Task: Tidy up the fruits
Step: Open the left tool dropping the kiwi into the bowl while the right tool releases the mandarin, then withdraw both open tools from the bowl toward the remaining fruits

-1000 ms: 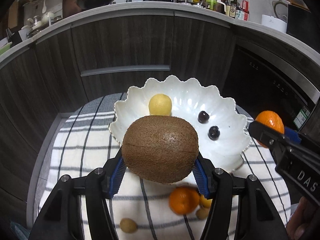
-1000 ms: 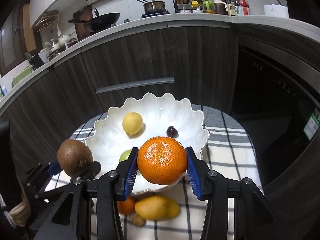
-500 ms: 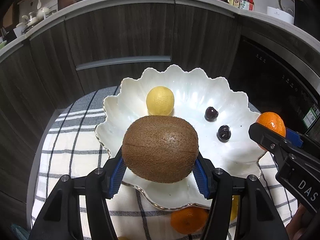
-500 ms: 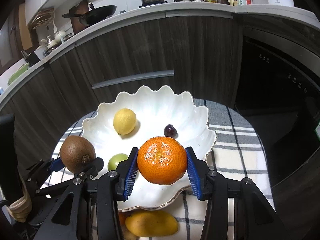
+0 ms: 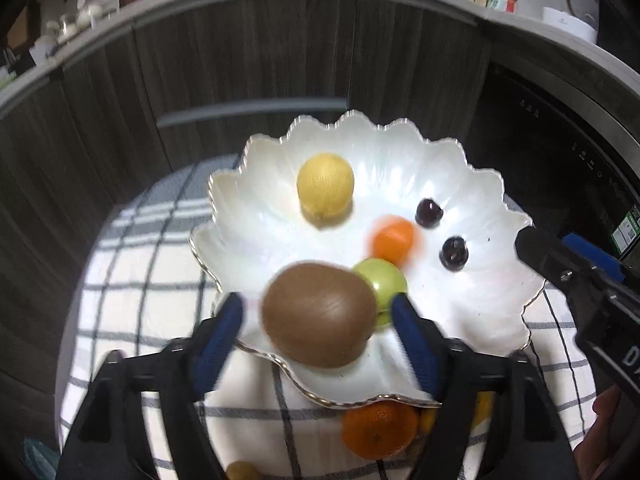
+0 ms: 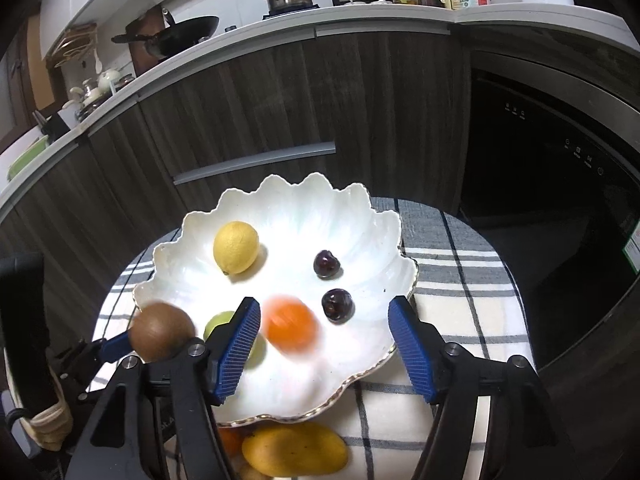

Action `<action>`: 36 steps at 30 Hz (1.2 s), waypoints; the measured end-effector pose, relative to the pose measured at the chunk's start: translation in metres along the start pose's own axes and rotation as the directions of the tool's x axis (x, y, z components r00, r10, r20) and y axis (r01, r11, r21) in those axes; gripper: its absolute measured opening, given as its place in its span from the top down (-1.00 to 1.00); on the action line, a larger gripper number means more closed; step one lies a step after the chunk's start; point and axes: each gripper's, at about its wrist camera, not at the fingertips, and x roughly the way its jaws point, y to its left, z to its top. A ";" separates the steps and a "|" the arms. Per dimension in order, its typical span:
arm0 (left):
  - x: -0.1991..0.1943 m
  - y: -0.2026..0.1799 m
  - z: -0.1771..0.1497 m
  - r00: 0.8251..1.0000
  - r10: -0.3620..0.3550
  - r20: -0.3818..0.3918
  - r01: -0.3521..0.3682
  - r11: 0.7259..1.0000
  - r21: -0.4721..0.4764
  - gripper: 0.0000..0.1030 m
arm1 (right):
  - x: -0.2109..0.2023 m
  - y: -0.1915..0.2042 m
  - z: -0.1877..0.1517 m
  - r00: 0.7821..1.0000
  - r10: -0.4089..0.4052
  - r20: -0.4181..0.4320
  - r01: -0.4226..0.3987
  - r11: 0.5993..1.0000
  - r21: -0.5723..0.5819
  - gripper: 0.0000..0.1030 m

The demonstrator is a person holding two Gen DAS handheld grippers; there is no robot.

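Observation:
A white scalloped bowl [image 5: 460,168] [image 6: 280,208] sits on a checked cloth. It holds a lemon [image 5: 325,185] [image 6: 236,246], two dark cherries [image 5: 429,212] [image 6: 327,264], a green fruit [image 5: 384,280] [image 6: 218,322] and a blurred mandarin [image 5: 393,240] [image 6: 291,327]. My left gripper [image 5: 318,320] is open over the bowl's near rim, with a blurred brown kiwi [image 5: 318,314] [image 6: 160,332] loose between its fingers. My right gripper [image 6: 324,344] is open and empty above the bowl.
Below the bowl's near edge lie another mandarin [image 5: 378,430], a mango [image 6: 294,454] and small yellow fruits [image 5: 240,472]. Dark kitchen cabinets [image 6: 248,112] and an oven [image 6: 560,160] stand close behind the small round table.
Both grippers have opened. The mandarin has dropped from the right gripper into the bowl. The kiwi has come loose from the left gripper's pads and is blurred in motion.

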 end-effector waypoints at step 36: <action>-0.098 0.024 -0.039 0.988 0.098 0.119 -0.097 0.995 -0.017 -0.99 | -0.085 0.015 -0.033 0.992 -0.095 0.080 0.100 0.993 -0.066 -0.37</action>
